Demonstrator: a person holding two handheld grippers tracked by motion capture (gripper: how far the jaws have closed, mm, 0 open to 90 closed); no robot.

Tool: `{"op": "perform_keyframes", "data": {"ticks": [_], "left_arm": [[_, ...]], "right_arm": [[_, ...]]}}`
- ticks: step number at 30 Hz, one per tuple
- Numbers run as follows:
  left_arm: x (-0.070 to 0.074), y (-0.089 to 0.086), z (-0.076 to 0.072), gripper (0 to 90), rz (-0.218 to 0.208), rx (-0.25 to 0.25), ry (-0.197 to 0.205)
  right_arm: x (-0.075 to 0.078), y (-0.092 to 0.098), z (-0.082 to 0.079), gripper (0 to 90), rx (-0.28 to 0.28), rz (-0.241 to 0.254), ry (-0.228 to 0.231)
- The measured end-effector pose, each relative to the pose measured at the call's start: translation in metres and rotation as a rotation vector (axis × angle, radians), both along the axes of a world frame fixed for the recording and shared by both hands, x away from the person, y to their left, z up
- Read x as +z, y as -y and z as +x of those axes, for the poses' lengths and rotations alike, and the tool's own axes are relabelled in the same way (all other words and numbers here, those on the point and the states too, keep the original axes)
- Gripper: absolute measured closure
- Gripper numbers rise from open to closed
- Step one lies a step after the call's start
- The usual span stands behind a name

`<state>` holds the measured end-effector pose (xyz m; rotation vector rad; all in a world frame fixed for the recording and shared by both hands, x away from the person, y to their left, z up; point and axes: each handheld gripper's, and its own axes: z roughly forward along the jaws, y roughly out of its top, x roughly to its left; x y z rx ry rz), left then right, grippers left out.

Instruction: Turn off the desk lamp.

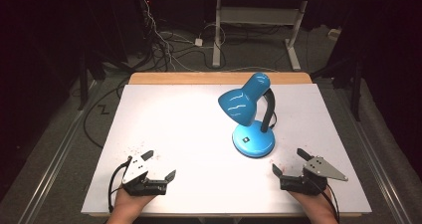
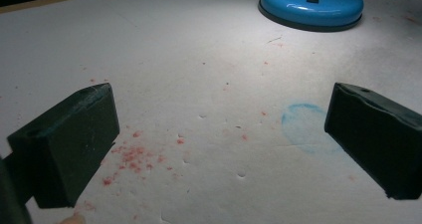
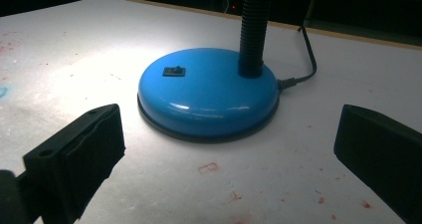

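Lamp trouble is the thing to watch for. The blue desk lamp (image 1: pixel 251 117) stands on the white desk (image 1: pixel 174 114), lit, with its round base (image 3: pixel 208 92) just ahead of the right gripper (image 1: pixel 291 167). The left gripper (image 1: pixel 161 164) sits well away from the lamp, off to the base's other side. Both grippers have their fingers (image 3: pixel 74 154) spread wide, and nothing is between them.

The small black switch (image 3: pixel 173 71) sits on top of the base, near the black bendy neck (image 3: pixel 253 30). It is tiny, so a wide finger could miss it and slide on the shiny base. A hard push there could shove the whole lamp along the desk.

The shade (image 1: pixel 244 102) leans out over the base, toward the left gripper's side. A bump on the neck could tip the lamp that way. The black cord (image 3: pixel 303 59) trails off behind the base, and a snag on it could tug the lamp around.
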<state>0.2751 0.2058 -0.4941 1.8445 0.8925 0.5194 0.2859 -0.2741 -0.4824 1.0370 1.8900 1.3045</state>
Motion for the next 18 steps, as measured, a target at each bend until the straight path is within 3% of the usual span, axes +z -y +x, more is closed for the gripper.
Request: {"op": "perform_keyframes", "data": {"ticks": [11,18], "left_arm": [[0.0013,-0.0033,-0.001,0.1,-0.038,0.007,-0.008],[0.0014,-0.003,-0.0011,0.1,-0.039,0.0,-0.003]], "right_arm": [[0.0039,-0.0012,-0.0032,0.6,0.012,-0.009,0.024],[0.0037,0.0001,-0.0027,0.6,0.009,-0.013,0.02]]}}
